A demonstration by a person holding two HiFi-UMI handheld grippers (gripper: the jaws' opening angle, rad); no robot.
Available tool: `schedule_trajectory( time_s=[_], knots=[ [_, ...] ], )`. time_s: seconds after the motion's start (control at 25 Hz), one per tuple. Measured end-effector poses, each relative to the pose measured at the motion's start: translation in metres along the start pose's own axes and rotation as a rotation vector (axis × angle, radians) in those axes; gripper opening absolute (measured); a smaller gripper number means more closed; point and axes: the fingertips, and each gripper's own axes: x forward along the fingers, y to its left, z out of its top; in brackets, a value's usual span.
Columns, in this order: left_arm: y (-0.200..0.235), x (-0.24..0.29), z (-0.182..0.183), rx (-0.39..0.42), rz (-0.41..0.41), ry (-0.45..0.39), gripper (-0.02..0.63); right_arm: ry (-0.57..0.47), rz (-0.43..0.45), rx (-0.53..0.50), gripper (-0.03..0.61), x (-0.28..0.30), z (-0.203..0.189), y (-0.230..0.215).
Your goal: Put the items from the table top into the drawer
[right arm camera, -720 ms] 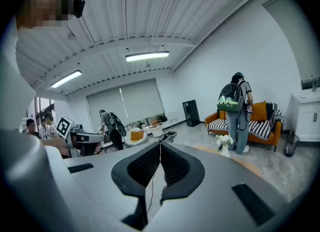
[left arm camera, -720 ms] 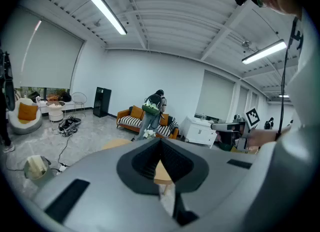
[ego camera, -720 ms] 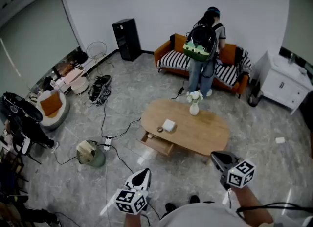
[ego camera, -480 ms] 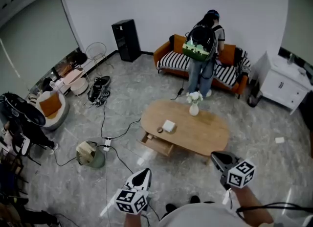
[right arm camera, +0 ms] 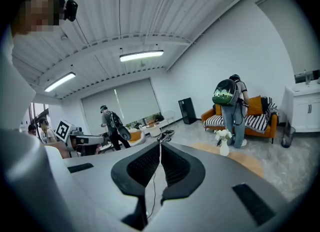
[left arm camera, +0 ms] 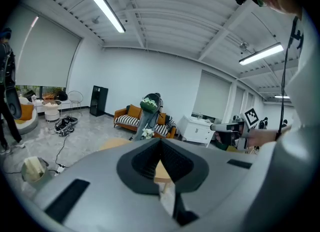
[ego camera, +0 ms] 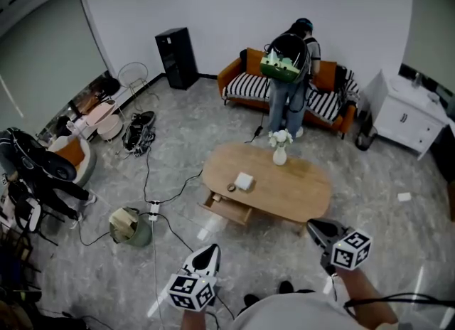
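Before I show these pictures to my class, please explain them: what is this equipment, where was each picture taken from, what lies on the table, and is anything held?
No robot here: a person holds a two-jaw gripper in each hand. One picture looks down from the person's head; the other two ride on the left gripper and right gripper. On the wooden table sit a white box, a small dark thing and a vase of flowers; its drawer is open. Both grippers are shut and empty.

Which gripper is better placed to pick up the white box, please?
Probably the left: the left gripper lines up with the open drawer and the white box, while the right gripper faces the bare end of the table. Both are shut and empty.
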Motion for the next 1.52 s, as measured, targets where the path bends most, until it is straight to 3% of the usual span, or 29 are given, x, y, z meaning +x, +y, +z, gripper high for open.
schedule_trajectory(
  time_s=[0.32, 0.72, 1.24, 1.52],
  knots=[
    [0.018, -0.017, -0.005, -0.007, -0.023, -0.001, 0.002, -0.041, 0.052, 0.05, 0.035, 0.006, -0.007, 0.035],
    [0.046, -0.041, -0.016, -0.001, -0.005, 0.033, 0.002, -0.016, 0.041, 0.084, 0.035, 0.02, -0.027, 0.058],
    [0.079, -0.028, -0.015, -0.036, 0.058, 0.045, 0.002, 0.015, 0.077, 0.069, 0.035, 0.07, -0.01, 0.039],
    [0.101, 0.003, -0.005, -0.043, 0.092, 0.053, 0.002, 0.037, 0.116, 0.076, 0.035, 0.115, -0.004, 0.015]
  ],
)
